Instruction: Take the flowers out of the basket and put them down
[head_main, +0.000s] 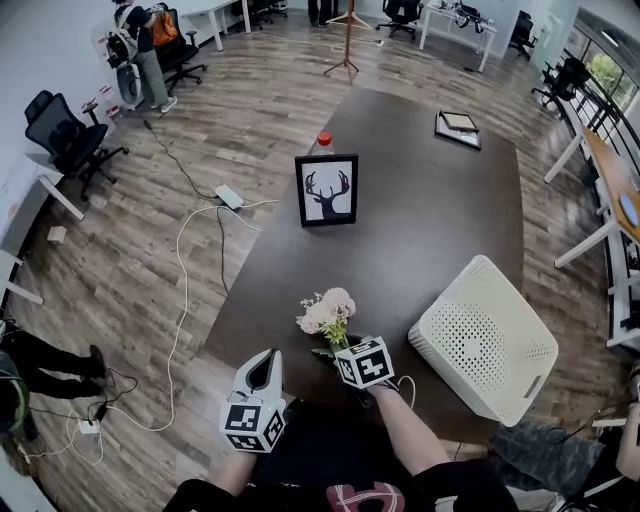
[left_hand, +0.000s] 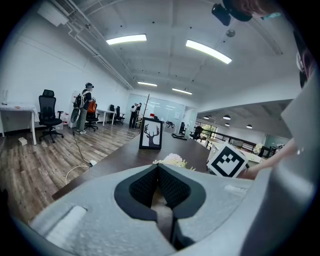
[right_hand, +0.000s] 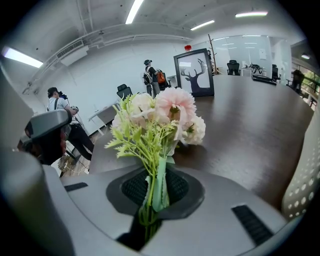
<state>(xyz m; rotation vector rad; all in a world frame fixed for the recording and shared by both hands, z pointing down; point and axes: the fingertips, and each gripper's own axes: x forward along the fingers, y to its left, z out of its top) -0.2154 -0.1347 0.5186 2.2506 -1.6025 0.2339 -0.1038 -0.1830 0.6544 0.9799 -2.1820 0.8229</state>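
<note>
A small bunch of pale pink and white flowers (head_main: 327, 310) (right_hand: 160, 120) with green stems rests low over the dark brown table (head_main: 440, 230), near its front edge. My right gripper (head_main: 342, 350) (right_hand: 154, 192) is shut on the stems, and the blooms point away from me. The white perforated basket (head_main: 485, 340) (right_hand: 306, 170) lies tipped on the table to the right of the flowers, apart from them. Left of the flowers and off the table's edge, my left gripper (head_main: 267, 362) (left_hand: 159, 187) is held shut, its pads together with nothing between them.
A framed deer picture (head_main: 327, 190) stands mid-table with a red-capped bottle (head_main: 323, 141) behind it. A flat tablet-like object (head_main: 458, 127) lies at the far end. Cables (head_main: 190, 250) run over the wooden floor at left, near office chairs (head_main: 62, 135).
</note>
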